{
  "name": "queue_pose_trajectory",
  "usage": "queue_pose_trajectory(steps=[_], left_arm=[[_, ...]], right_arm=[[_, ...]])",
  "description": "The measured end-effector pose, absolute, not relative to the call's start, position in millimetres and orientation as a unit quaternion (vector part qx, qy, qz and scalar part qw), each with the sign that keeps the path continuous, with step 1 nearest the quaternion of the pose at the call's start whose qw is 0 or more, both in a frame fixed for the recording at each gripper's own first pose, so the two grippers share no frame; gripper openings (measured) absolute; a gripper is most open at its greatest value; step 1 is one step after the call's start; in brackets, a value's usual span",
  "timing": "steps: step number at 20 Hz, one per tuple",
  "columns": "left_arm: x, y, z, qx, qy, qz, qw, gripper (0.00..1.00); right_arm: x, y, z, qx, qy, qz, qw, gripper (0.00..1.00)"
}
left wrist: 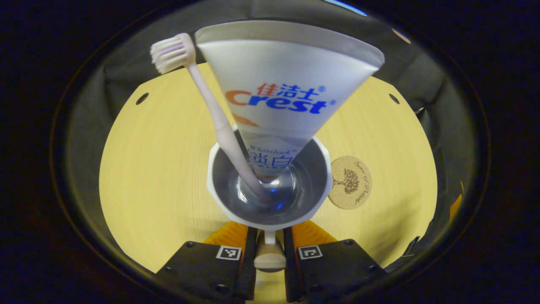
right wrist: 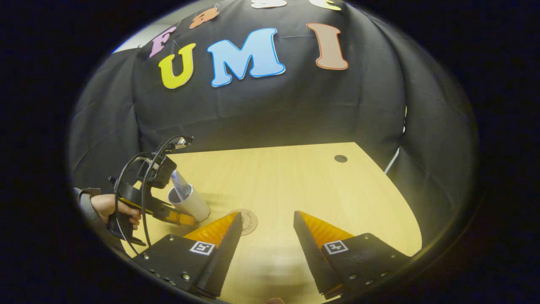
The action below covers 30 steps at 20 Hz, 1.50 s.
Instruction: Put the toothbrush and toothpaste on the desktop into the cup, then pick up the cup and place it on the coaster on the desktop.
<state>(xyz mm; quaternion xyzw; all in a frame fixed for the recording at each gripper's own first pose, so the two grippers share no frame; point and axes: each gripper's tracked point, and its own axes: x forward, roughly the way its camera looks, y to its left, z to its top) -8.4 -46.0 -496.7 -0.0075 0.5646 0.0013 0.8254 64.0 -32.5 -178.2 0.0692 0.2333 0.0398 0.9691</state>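
Toothbrush [left wrist: 211,105], toothpaste [left wrist: 287,84] in cup [left wrist: 219,185]; left gripper [left wrist: 270,236] clamps its handle [left wrist: 270,249]. We lift next onto coaster [left wrist: 351,182], just right. Right gripper [right wrist: 266,223] wide open, empty.

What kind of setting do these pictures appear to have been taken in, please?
Most likely a staged recording booth, not a real bathroom: a bare wooden desktop is closed in by a black cloth wall, and a person's hand works a handheld left gripper holding a cup beside a coaster.
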Motion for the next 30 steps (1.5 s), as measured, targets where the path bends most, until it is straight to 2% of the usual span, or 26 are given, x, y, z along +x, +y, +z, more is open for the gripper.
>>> queue_pose_trajectory(steps=[6,15,30], left_arm=[[-7.3,-76.1,-477.5,0.001,0.554,-0.029,0.832,0.35],[-11.0,-139.7,-473.4,0.013,0.563,-0.084,0.822,0.34],[-5.1,-183.7,-504.5,0.031,0.588,-0.091,0.803,0.34]], right_arm=[[63.2,-30.9,-175.6,0.071,0.230,0.042,0.970,0.80],[55.1,-49.8,-178.5,0.081,0.232,0.026,0.969,0.78],[48.0,-82.5,-191.3,0.099,0.241,0.000,0.965,0.80]])
